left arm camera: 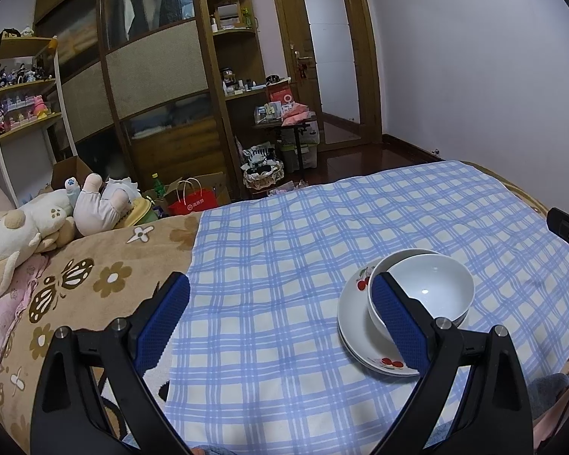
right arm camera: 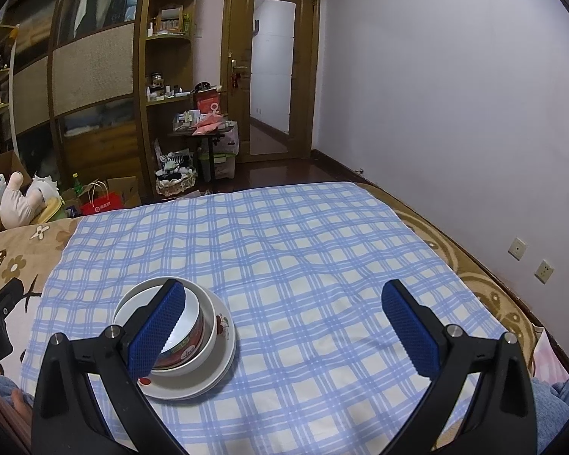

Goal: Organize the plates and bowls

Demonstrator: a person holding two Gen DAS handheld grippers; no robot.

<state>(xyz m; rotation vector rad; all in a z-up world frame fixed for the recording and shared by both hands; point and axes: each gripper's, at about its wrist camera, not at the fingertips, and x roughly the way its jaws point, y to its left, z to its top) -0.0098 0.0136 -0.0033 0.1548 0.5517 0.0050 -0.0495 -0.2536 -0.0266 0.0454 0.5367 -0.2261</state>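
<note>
The bowls [right arm camera: 182,326] sit nested on the stacked plates [right arm camera: 208,375] on the bed's checked cloth [right arm camera: 303,265]. Both the left tool [left arm camera: 280,318] and right tool [right arm camera: 284,326] gape empty; stacking looks done.

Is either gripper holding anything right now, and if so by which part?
Nothing is held. The left gripper and right gripper are both open, beside the stacked bowls on plates.
</note>
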